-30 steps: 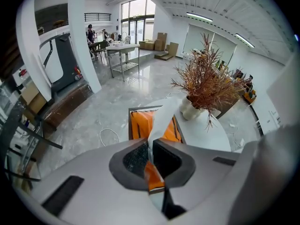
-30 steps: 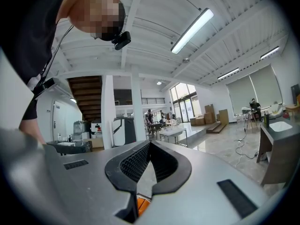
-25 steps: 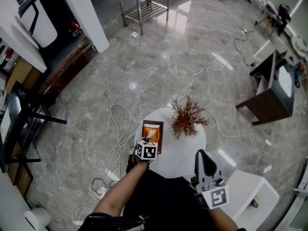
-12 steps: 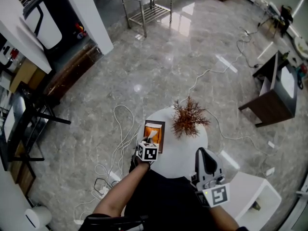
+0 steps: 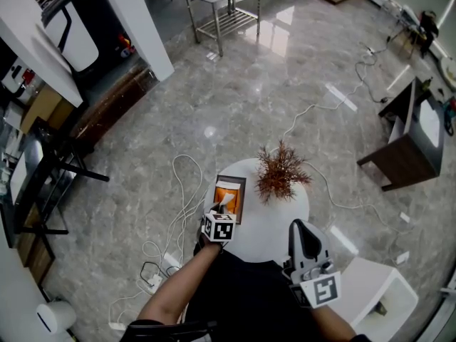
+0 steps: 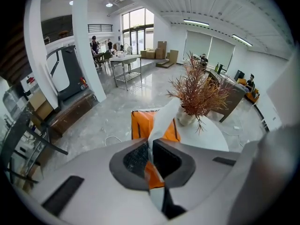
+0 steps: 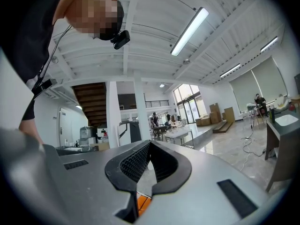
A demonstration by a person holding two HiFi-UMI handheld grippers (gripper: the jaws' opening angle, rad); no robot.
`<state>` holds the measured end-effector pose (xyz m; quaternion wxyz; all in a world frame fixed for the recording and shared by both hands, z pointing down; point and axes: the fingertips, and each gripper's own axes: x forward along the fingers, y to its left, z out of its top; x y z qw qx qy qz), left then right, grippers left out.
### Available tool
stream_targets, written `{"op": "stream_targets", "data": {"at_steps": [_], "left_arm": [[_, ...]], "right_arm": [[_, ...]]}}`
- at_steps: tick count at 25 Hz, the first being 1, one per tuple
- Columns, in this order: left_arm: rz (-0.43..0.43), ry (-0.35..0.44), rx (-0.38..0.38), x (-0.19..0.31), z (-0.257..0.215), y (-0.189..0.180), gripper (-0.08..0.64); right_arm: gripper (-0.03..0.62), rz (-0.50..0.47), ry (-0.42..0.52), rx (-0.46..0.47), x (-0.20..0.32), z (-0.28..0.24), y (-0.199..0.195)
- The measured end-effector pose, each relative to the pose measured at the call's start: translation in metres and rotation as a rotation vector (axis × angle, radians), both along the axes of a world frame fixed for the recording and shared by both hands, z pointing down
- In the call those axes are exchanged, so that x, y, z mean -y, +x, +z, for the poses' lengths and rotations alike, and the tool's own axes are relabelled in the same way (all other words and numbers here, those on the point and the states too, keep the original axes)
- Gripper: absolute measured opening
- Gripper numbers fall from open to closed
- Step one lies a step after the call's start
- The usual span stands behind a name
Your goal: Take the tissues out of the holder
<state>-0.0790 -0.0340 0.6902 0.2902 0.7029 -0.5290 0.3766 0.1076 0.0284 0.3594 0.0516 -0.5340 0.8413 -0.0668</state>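
Observation:
An orange tissue holder (image 5: pixel 229 194) with a dark frame lies on the round white table (image 5: pixel 274 226), left of a dried plant. My left gripper (image 5: pixel 222 207) points steeply down just above the holder's near end. It is shut on a white tissue (image 6: pixel 165 117), which stretches from the jaws down to the orange holder (image 6: pixel 139 124). My right gripper (image 5: pixel 300 228) is held level over the table's near right edge, away from the holder. Its jaws (image 7: pixel 149 145) meet at the tips with nothing between them.
A vase of dried reddish-brown branches (image 5: pixel 279 174) stands on the table right of the holder. White cables (image 5: pixel 178 191) trail on the marble floor to the left. A dark side table (image 5: pixel 402 148) is at the far right, and a white stool (image 5: pixel 370 291) stands beside my right arm.
My left gripper has risen slightly with the tissue still pinched in it. The right gripper has stayed where it was.

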Motion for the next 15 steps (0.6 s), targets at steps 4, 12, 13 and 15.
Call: {"op": "stream_targets", "data": {"at_steps": [4,12,13,15], "left_arm": [[0.001,0.023,-0.007,-0.004,-0.005,0.004,0.005],[-0.018,0.029,-0.053,-0.007,-0.011,-0.003,0.005],[-0.017,0.031,-0.059,-0.008,-0.011,-0.003,0.005],[-0.020,0.035,-0.070,-0.009,-0.011,-0.005,0.005]], "right_arm": [[0.008,-0.026,-0.009,-0.002,-0.007,0.006,-0.008],[0.008,-0.014,-0.023,-0.018,-0.013,0.007,-0.018],[0.008,-0.008,-0.024,-0.021,-0.014,0.007,-0.019],[0.008,0.001,-0.024,-0.024,-0.016,0.008,-0.022]]}}
